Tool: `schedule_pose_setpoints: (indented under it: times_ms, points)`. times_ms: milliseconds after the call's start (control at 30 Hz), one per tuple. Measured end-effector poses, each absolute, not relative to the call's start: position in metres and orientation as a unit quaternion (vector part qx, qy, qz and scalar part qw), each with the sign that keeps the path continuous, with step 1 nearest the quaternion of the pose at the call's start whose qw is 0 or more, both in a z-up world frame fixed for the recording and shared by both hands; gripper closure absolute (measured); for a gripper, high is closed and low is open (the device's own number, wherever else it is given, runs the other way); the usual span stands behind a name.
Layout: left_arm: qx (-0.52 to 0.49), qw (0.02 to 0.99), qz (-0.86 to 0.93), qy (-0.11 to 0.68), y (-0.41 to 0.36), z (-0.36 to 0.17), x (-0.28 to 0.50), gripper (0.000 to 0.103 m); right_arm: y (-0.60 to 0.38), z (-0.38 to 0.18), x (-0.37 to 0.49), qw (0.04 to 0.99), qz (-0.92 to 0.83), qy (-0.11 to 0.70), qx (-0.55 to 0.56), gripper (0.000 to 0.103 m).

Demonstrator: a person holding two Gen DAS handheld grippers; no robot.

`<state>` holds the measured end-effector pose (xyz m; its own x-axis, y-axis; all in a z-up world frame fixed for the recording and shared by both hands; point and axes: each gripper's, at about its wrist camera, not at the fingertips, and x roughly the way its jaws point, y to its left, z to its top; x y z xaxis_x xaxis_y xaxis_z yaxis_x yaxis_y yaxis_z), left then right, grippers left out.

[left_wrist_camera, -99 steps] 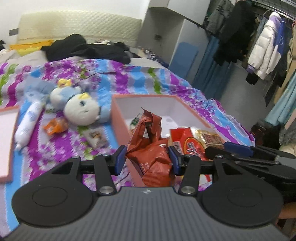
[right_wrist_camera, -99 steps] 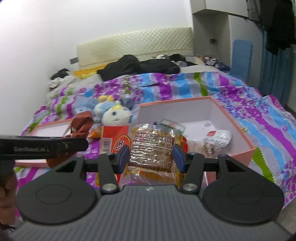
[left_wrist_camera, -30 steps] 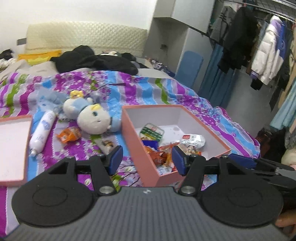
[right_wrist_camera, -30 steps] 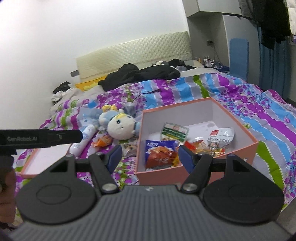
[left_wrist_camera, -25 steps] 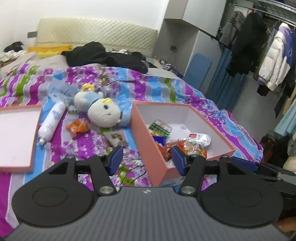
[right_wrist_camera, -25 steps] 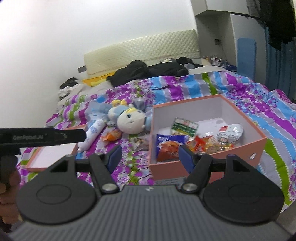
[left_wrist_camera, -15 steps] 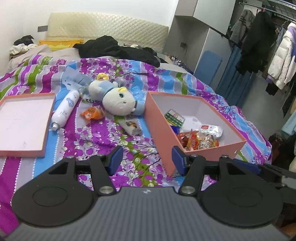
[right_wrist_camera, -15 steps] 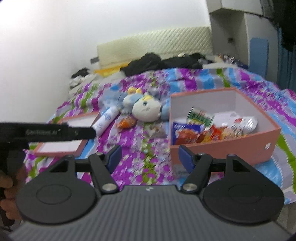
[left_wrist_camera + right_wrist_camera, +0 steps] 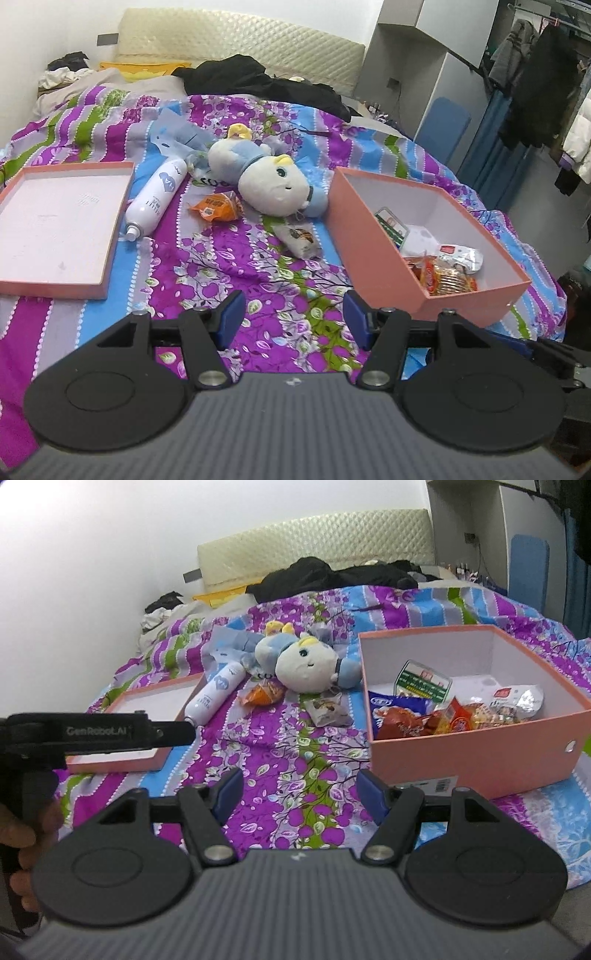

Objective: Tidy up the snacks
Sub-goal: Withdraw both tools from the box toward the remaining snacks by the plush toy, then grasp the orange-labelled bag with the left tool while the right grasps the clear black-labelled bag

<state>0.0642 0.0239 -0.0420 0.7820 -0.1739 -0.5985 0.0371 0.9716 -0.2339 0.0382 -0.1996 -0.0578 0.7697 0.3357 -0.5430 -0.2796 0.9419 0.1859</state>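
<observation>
Now both the left gripper (image 9: 293, 314) and right gripper (image 9: 297, 792) hang spread and empty, likely lining up on the orange packet (image 9: 216, 203) and the grey packet (image 9: 300, 240) outside the box (image 9: 476, 755).

You get even, soft indoor light in both views, bright enough that colours on the bedspread (image 9: 258, 258) pop. No hard shadows anywhere, just faint soft ones under the pink box (image 9: 480, 753) and the plush toy (image 9: 273, 184). The white wall (image 9: 92, 554) in your right wrist view is nearly blown out toward the top left and looks hazy. Fisheye bending is strong: the headboard (image 9: 240, 48) curves, the wardrobe (image 9: 424, 55) leans, and corners go dark with vignetting. The middle of the bed stays fairly sharp, and the close black gripper bodies at the bottom look a bit soft. The foil snack packet (image 9: 524, 701) throws small glints.
</observation>
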Motion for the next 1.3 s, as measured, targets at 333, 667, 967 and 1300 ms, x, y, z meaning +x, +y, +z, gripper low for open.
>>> schedule_pose_setpoints:
  times_ms: [333, 667, 967, 1300]
  points:
    - [-0.114, 0.937, -0.033, 0.328, 0.050, -0.061, 0.132, 0.039, -0.164, -0.077, 0.088, 0.941, 0.171, 0.289, 0.028, 0.034]
    - [-0.116, 0.928, -0.032, 0.354, 0.079, -0.094, 0.251, 0.031, -0.126, -0.114, 0.176, 0.934, 0.164, 0.316, -0.014, 0.034]
    - [-0.153, 0.887, -0.030, 0.436, 0.116, -0.136, 0.380, 0.012, -0.089, -0.136, 0.283, 0.918, 0.133, 0.361, -0.092, 0.035]
    - [-0.233, 0.833, 0.012, 0.501, 0.125, -0.167, 0.444, 0.012, -0.072, -0.163, 0.340, 0.879, 0.118, 0.430, -0.167, 0.035]
